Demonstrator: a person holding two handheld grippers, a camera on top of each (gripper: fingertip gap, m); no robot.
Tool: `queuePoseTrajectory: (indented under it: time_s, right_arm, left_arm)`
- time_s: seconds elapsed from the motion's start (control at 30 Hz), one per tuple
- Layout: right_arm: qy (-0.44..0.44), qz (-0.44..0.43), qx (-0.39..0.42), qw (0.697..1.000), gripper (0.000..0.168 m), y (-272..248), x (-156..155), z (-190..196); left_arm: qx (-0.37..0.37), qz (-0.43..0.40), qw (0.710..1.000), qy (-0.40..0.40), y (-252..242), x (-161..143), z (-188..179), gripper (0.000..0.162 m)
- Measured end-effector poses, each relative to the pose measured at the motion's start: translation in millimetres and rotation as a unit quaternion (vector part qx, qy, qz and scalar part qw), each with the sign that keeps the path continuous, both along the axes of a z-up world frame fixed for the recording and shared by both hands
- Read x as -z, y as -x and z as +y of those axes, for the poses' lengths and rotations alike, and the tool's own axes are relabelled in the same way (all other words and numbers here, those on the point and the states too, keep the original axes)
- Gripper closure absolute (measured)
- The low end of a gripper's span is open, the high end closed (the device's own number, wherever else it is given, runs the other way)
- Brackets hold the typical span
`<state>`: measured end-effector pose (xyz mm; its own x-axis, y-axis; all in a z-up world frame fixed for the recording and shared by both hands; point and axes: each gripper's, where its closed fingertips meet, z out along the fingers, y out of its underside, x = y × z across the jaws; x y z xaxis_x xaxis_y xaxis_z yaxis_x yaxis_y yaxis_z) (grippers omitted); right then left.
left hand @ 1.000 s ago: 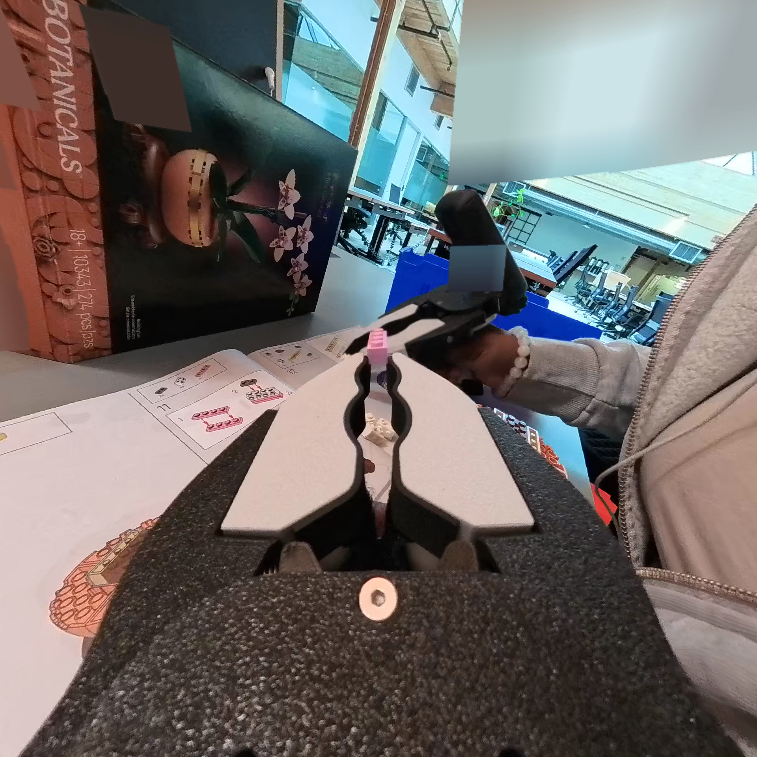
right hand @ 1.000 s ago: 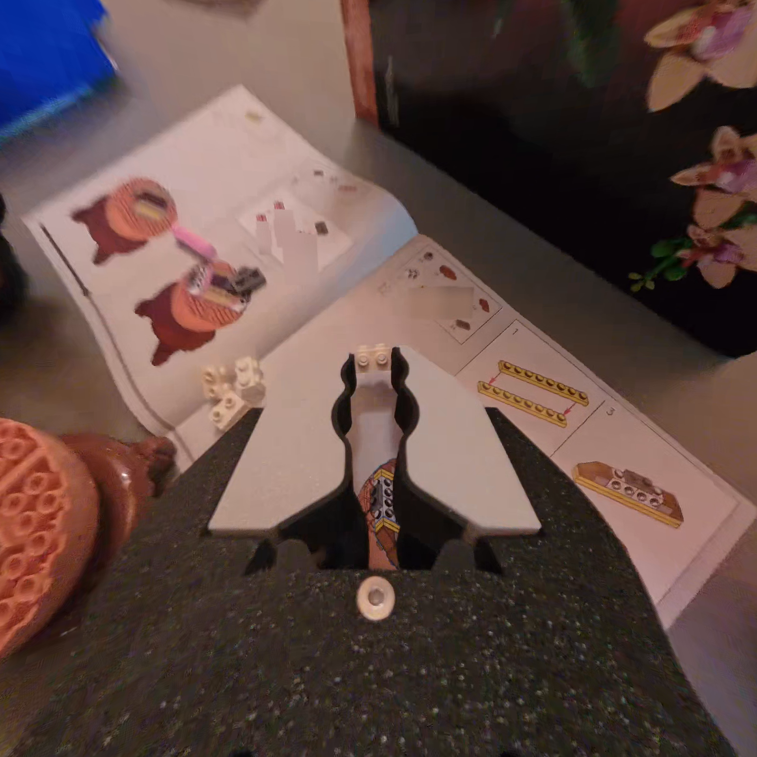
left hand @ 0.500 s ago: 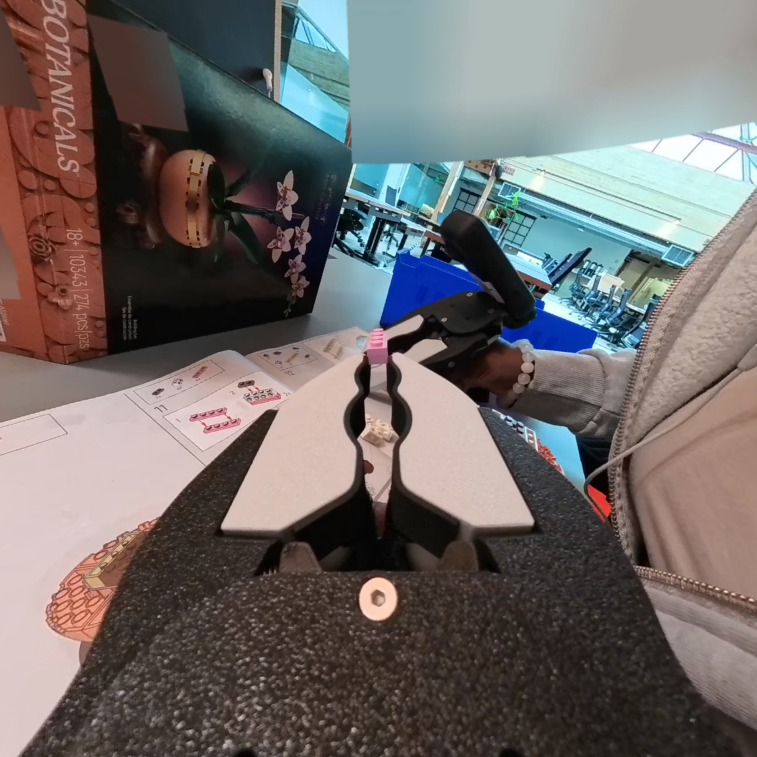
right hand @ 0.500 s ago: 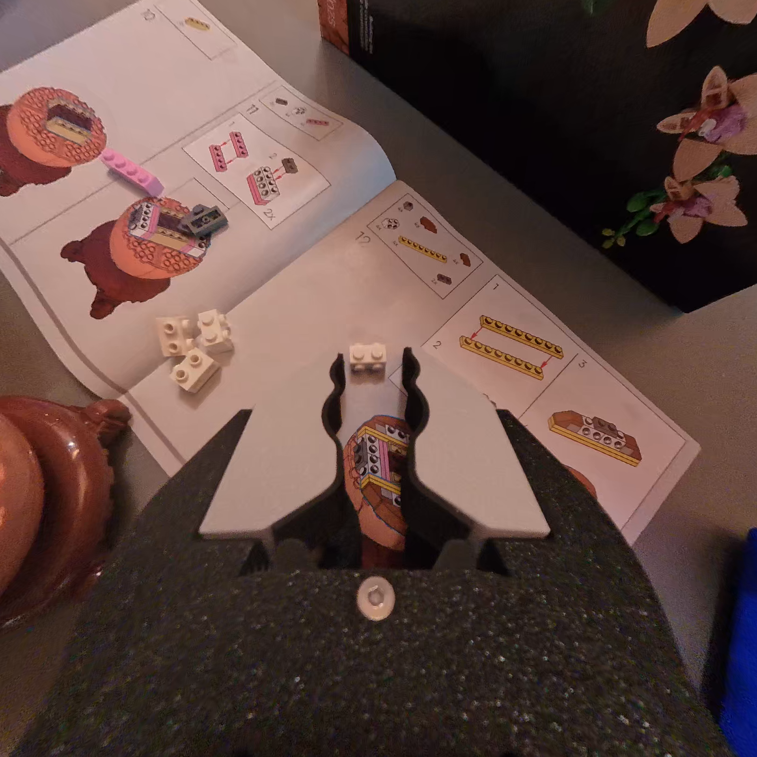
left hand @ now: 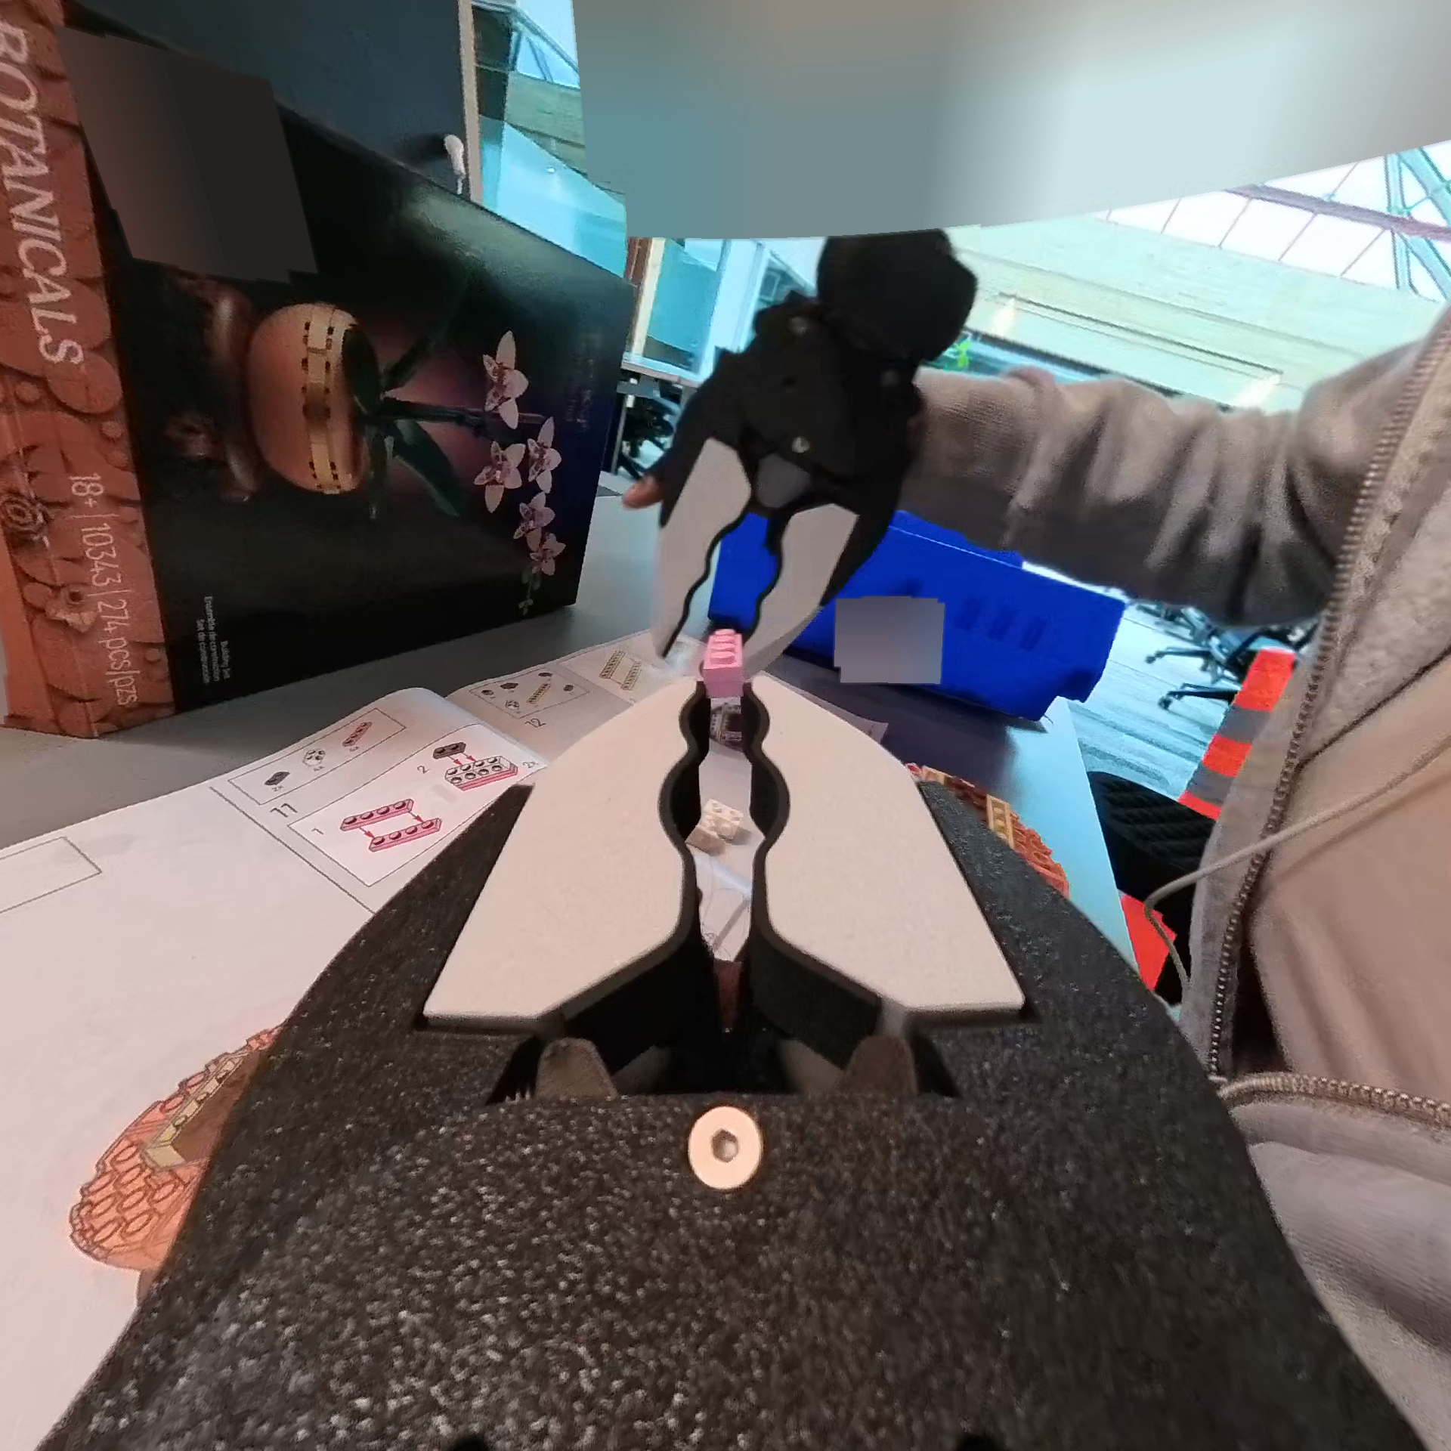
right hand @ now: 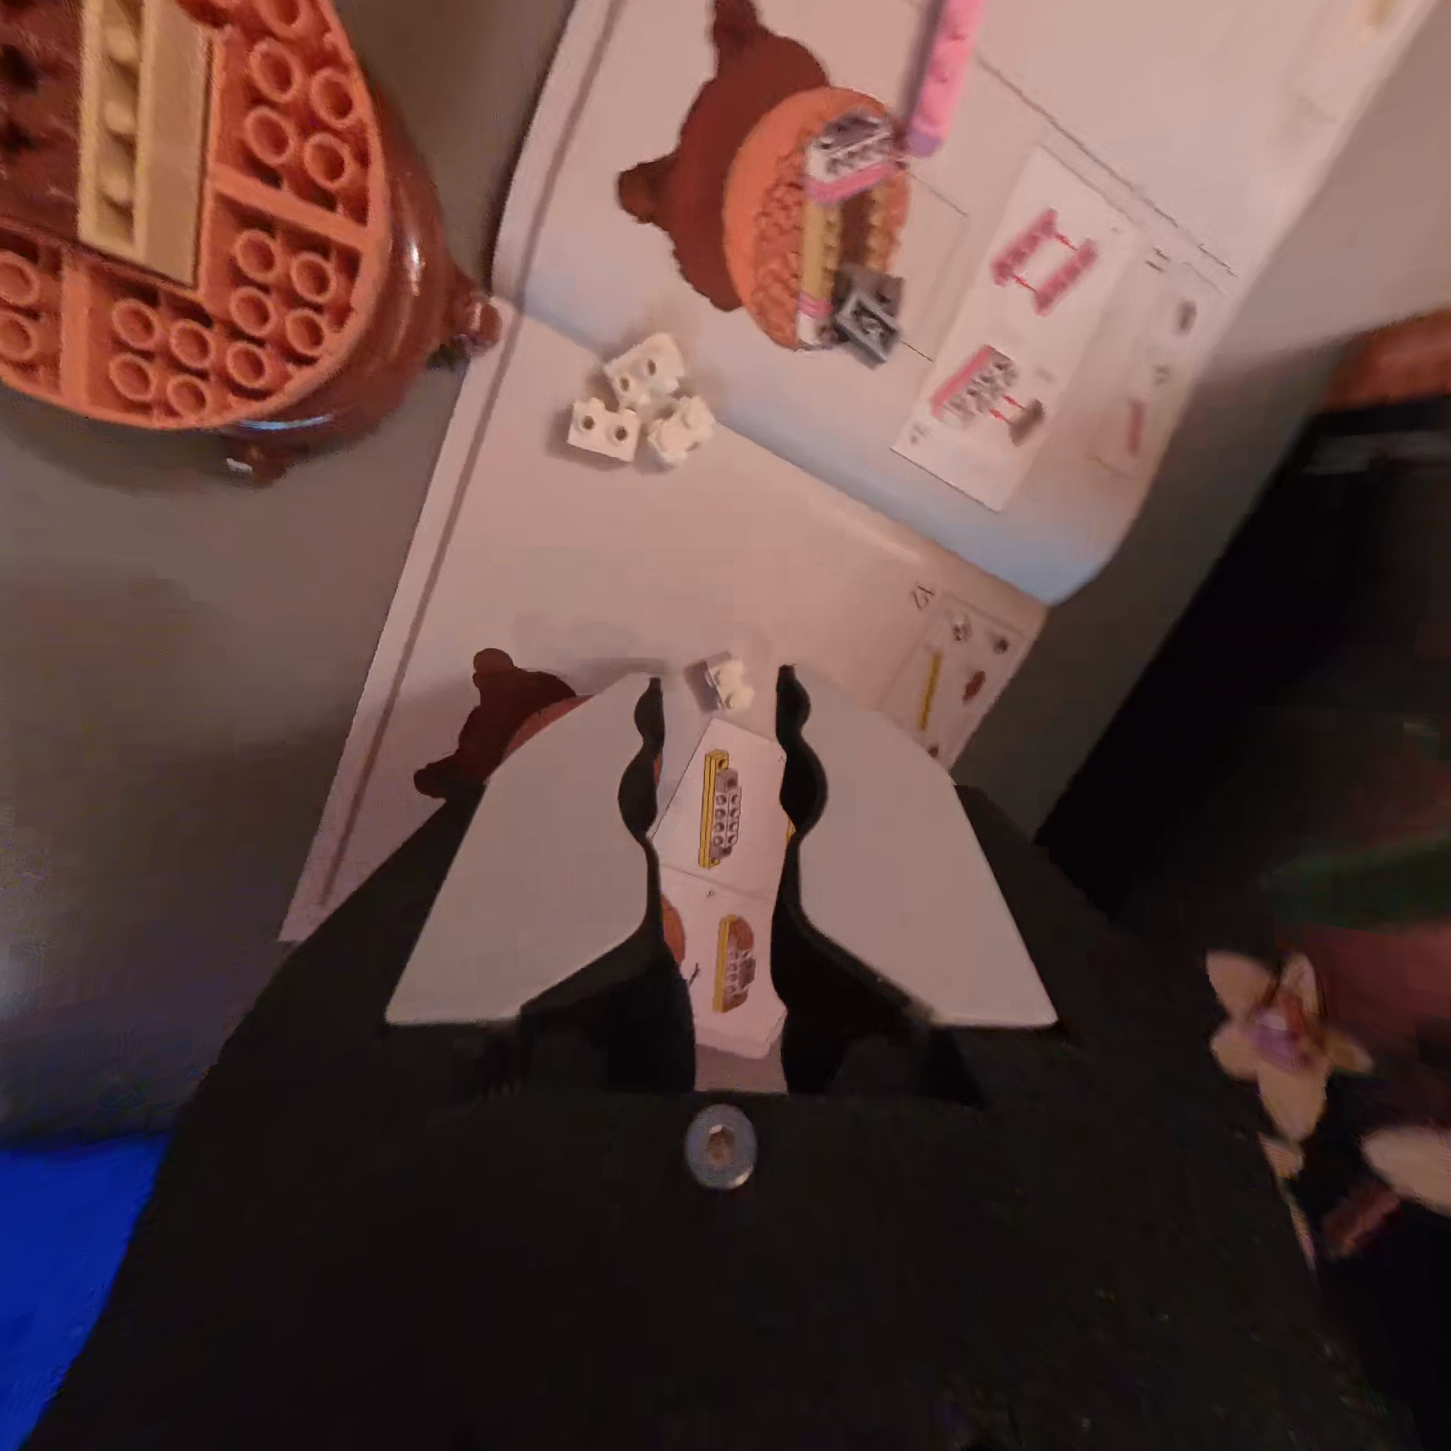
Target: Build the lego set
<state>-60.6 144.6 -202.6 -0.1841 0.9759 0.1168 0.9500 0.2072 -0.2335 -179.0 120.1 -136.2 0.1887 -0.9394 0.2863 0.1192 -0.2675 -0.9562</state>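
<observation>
My left gripper (left hand: 722,683) is shut on a small pink brick (left hand: 723,663), held upright above the open instruction booklet (left hand: 235,903). My right gripper (right hand: 718,679) is open and points down at the booklet (right hand: 612,581). A small white brick (right hand: 729,681) lies on the page between its tips, with gaps on both sides. It also shows in the left wrist view (left hand: 710,636), just behind the pink brick. Three loose white bricks (right hand: 637,408) lie farther up the page. The round orange-brown pot model (right hand: 196,235) stands beside the booklet.
The tall dark set box (left hand: 314,432) stands behind the booklet. A blue bin (left hand: 942,620) is at the far right of the table. The person's grey sleeve (left hand: 1138,487) crosses above it. A pink piece (right hand: 938,86) shows over the booklet's far page. The gap from one gripper's tips to the other's is roughly 15 centimeters. From the left gripper's tips to the pink piece (right hand: 938,86) is close to 10 centimeters.
My right gripper has let go of the white brick, opened wider, and swung up to point steeply down over the booklet. My left gripper has kept its hold on the pink brick.
</observation>
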Motion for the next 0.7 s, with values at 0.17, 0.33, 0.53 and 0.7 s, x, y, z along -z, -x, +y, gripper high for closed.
queuePoseTrajectory:
  time_s: [0.17, 0.33, 0.53, 0.7]
  right_arm:
    - [0.012, -0.048, -0.055, 0.997, 0.144, -9.9, 23.3, 6.9]
    - [0.005, -0.031, -0.067, 0.997, 0.150, -8.5, 26.2, 10.5]
    - [0.018, -0.025, -0.066, 0.997, 0.157, -4.8, 34.8, 8.8]
    - [0.069, 0.064, 0.076, 0.993, 0.157, 25.0, -0.9, 7.7]
  left_arm:
    - [0.012, -0.005, 1.000, -0.011, 2.0, -2.1, -4.4, 0.155]
    - [0.022, 0.001, 1.000, -0.015, 0.2, -1.3, -7.2, 0.156]
    - [0.023, 0.003, 1.000, -0.018, -0.7, -1.0, -7.2, 0.156]
    - [0.009, 0.010, 1.000, -0.023, -1.8, 0.0, -3.0, 0.155]
